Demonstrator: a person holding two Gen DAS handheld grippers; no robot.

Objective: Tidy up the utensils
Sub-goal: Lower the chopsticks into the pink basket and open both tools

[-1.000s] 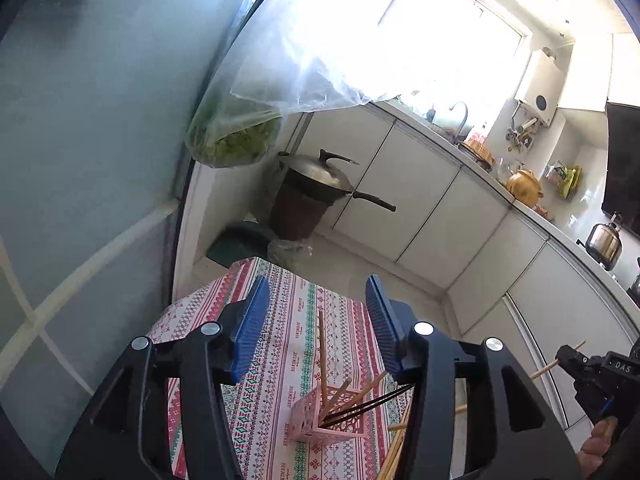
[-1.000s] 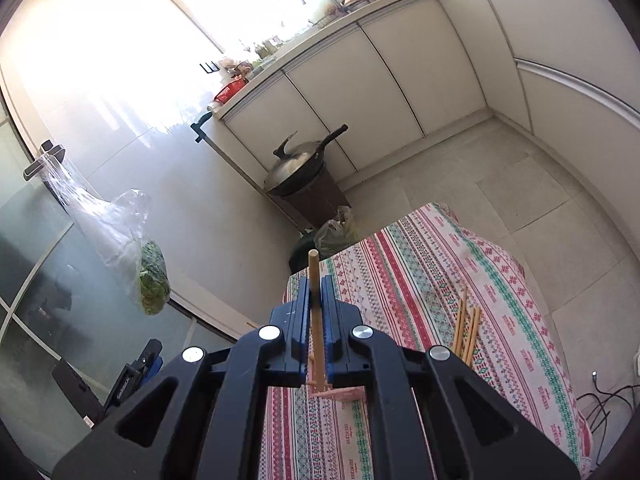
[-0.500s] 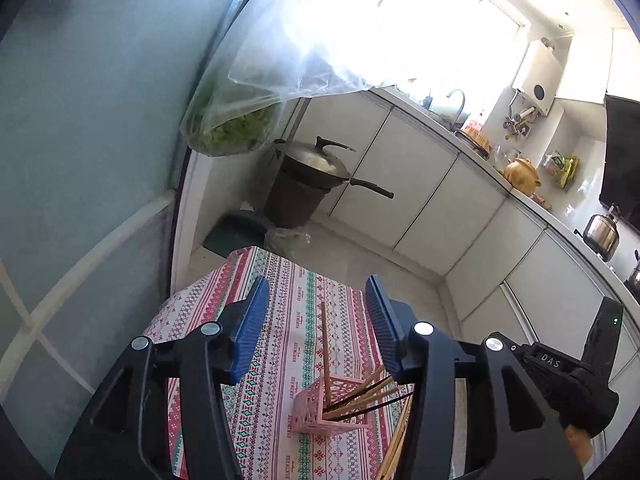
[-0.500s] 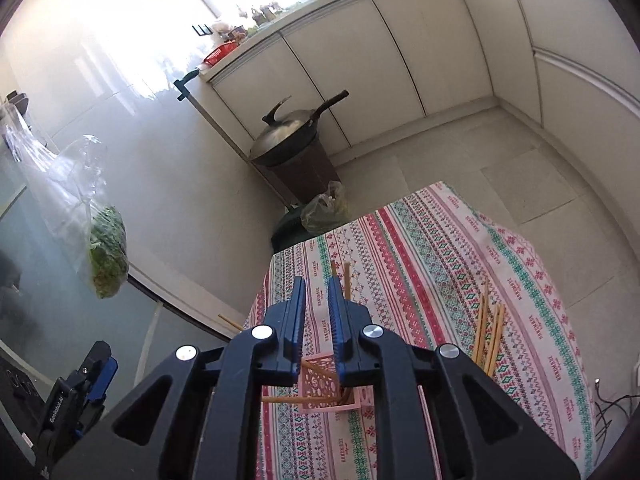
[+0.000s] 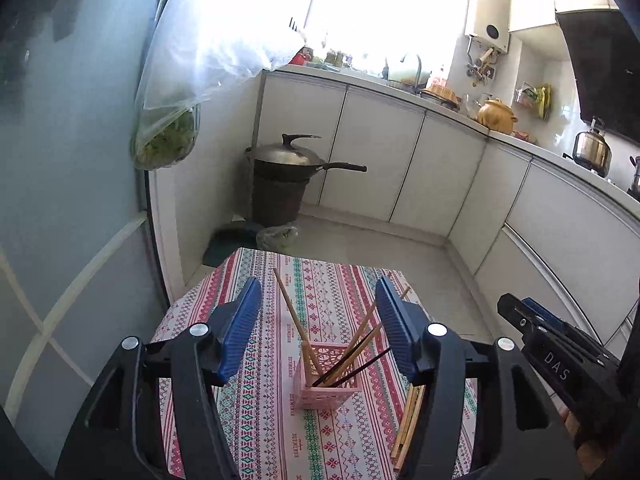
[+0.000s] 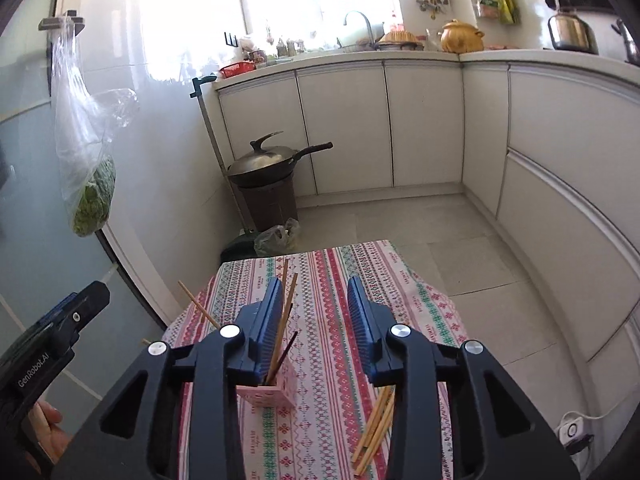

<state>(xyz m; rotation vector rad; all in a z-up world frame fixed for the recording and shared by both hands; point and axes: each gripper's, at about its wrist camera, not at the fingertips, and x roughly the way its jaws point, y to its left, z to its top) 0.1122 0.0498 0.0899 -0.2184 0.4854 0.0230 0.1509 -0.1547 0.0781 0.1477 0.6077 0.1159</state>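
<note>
Released since the earlier frame, one chopstick [image 6: 285,312] stands in the holder [image 6: 272,394]; both tools [image 5: 316,328] [image 6: 314,320] are opening, empty; withdrawal could tip it.

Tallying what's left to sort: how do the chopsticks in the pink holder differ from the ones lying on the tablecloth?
The chopsticks in the pink holder stand tilted and fan outward; the loose chopsticks lie flat in a bundle on the tablecloth. The holder's set includes one dark stick; the loose ones all look light wood. Both groups are slender sticks, and neither gripper touches them.
</note>
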